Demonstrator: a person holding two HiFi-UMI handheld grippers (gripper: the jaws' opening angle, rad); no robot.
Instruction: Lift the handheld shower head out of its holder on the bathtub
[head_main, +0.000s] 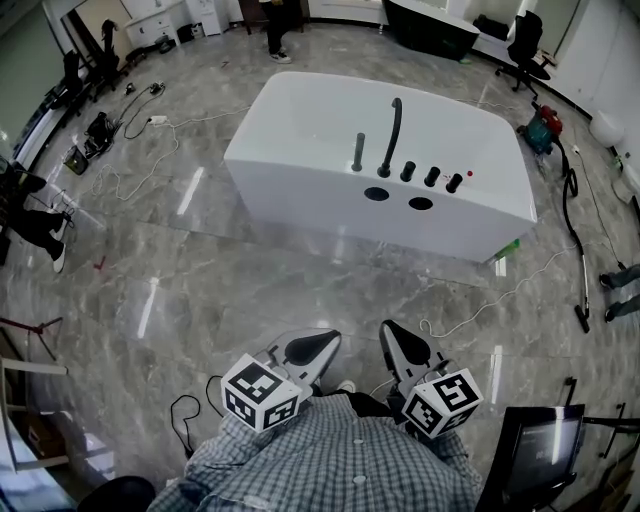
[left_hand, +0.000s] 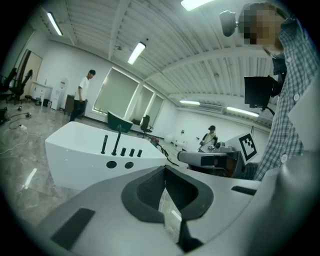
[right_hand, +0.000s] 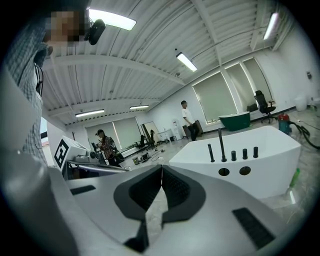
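Observation:
The white bathtub (head_main: 300, 120) stands on the marble floor a good way ahead of me. On its near rim a short dark handheld shower head (head_main: 358, 152) stands upright in its holder, left of the tall curved spout (head_main: 392, 135) and three dark knobs (head_main: 432, 177). My left gripper (head_main: 325, 342) and right gripper (head_main: 392, 332) sit side by side close to my body, far from the tub. Both are shut with nothing between the pads. The shower head (left_hand: 104, 144) shows small in the left gripper view beyond that gripper (left_hand: 165, 172), and again as a small shower head (right_hand: 210, 152) past the right gripper (right_hand: 161, 171).
Cables and a power strip (head_main: 150, 118) lie on the floor left of the tub. A vacuum cleaner with hose (head_main: 572, 190) lies to its right. An office chair (head_main: 525, 45) and a dark tub (head_main: 430, 25) stand at the back. A monitor (head_main: 540, 450) is at my right. People stand around.

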